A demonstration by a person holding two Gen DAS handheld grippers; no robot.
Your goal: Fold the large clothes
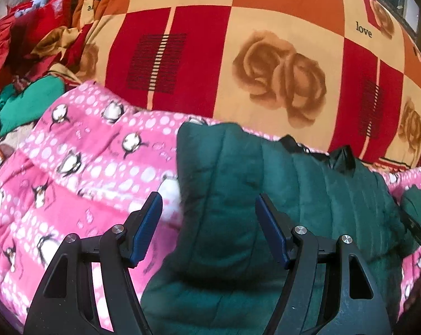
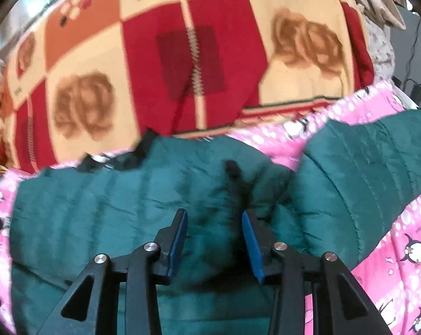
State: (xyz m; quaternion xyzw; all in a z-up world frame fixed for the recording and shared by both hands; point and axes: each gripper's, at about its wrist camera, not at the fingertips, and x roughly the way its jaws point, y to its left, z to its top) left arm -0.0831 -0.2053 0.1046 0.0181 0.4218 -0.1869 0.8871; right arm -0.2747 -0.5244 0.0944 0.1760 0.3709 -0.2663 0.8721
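A dark green quilted puffer jacket (image 1: 238, 173) lies on a pink penguin-print blanket (image 1: 79, 167). In the left wrist view my left gripper (image 1: 209, 203) is open, its jaws wide apart, over a raised folded part of the jacket near its left edge. In the right wrist view the jacket (image 2: 104, 195) spreads across the middle, with one sleeve (image 2: 363, 173) lying out to the right. My right gripper (image 2: 214, 217) is open just above a bunched, dark-shadowed part of the jacket. A black collar edge (image 2: 143, 145) shows at the jacket's far side.
A red, orange and cream quilt with roses and "love" print (image 1: 266, 55) covers the bed behind the jacket. Red and green clothes (image 1: 23, 55) are heaped at the far left. Cables and a charger (image 2: 416, 89) lie at the right edge.
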